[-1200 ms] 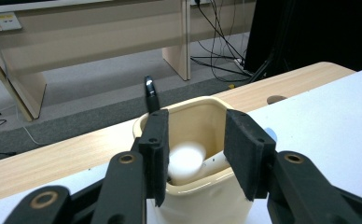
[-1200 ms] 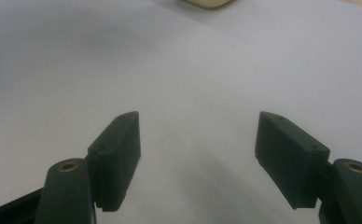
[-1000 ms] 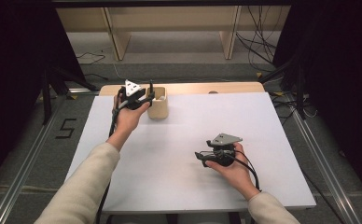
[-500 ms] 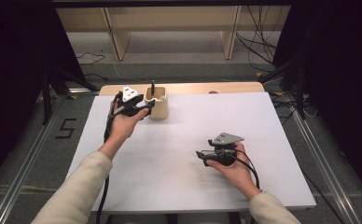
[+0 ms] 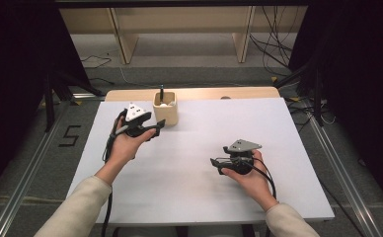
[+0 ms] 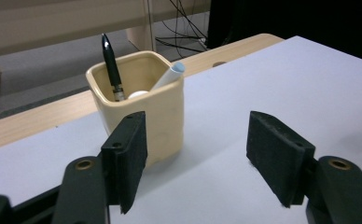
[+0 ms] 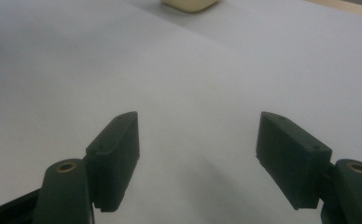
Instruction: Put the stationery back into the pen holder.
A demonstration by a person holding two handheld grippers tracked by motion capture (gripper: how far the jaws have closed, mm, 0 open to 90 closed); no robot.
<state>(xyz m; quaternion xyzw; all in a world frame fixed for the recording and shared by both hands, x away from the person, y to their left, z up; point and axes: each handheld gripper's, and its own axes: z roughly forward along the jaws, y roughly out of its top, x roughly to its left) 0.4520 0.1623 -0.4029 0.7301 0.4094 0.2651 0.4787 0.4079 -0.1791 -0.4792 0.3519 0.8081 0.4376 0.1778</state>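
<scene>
Now I am drawing my left gripper [image 5: 156,126] away from the cream cup [image 6: 139,112], its jaws just opened wide and holding nothing. I should be keeping clear of the rim. Inside, a black pen [image 6: 110,65] and a white marker [image 6: 170,77] are leaning. My right gripper [image 5: 214,163] is resting spread, empty.

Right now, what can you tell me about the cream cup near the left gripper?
The cup is squarish with rounded corners, cream and glossy, like ceramic or plastic. It stands upright on the white sheet near the table's far edge. A black pen and a white marker lean inside it. Nothing grips it.
</scene>
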